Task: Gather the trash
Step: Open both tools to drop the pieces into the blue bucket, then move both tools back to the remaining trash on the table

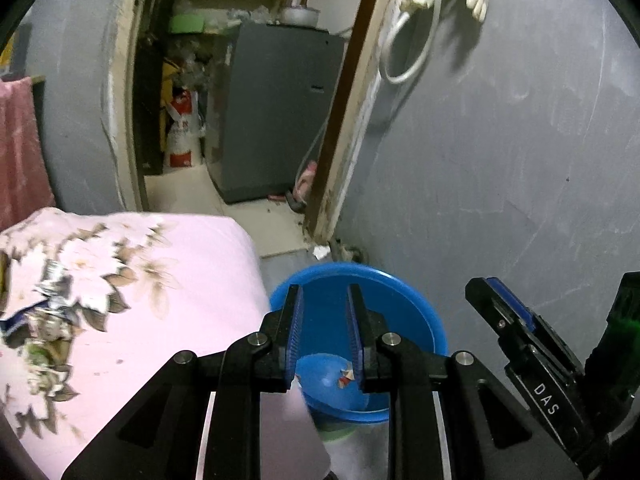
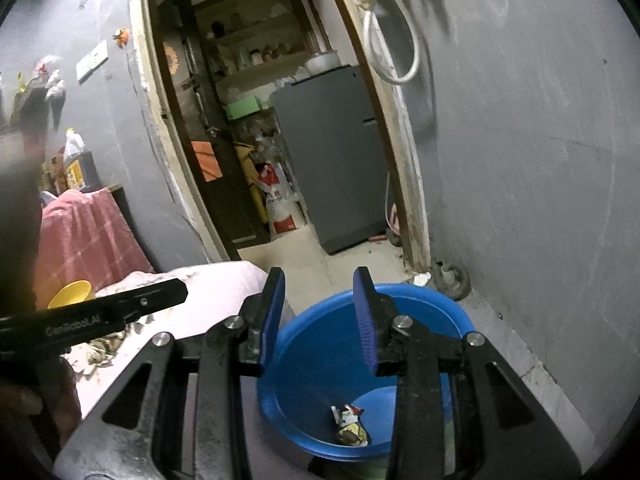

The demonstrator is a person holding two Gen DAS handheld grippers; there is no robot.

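Two grey walls (image 2: 540,160) take up most of what both cameras see, with an open doorway (image 2: 280,120) between them leading into a cluttered back room. Through it there's a grey fridge (image 2: 336,152) on the right, shelves with jars up top, and a red-and-white sack (image 2: 280,204) on the floor beside the fridge. A white cord (image 1: 416,20) hangs looped on the wall just right of the door frame.

On the left sits a bed with a pink floral sheet (image 1: 132,300), its corner pushing right up next to the blue tub (image 2: 424,304), so that side is pretty crowded. A pink checked cloth (image 2: 84,236) is draped over something behind the bed, and a yellow cup (image 2: 72,292) peeks out near it.

The tub is on the floor near the wall, below both tools. The crumpled wrapper (image 2: 349,428) lies at the bottom of it, loose, nothing touching it.

Left gripper (image 1: 325,296) hangs over the tub with its jaws apart at a medium gap, holding nothing. Right gripper (image 2: 320,280) is over the tub too, jaws spread a bit wider, also empty. A small white scrap (image 2: 422,278) lies on the floor by the door frame, just beyond the tub.
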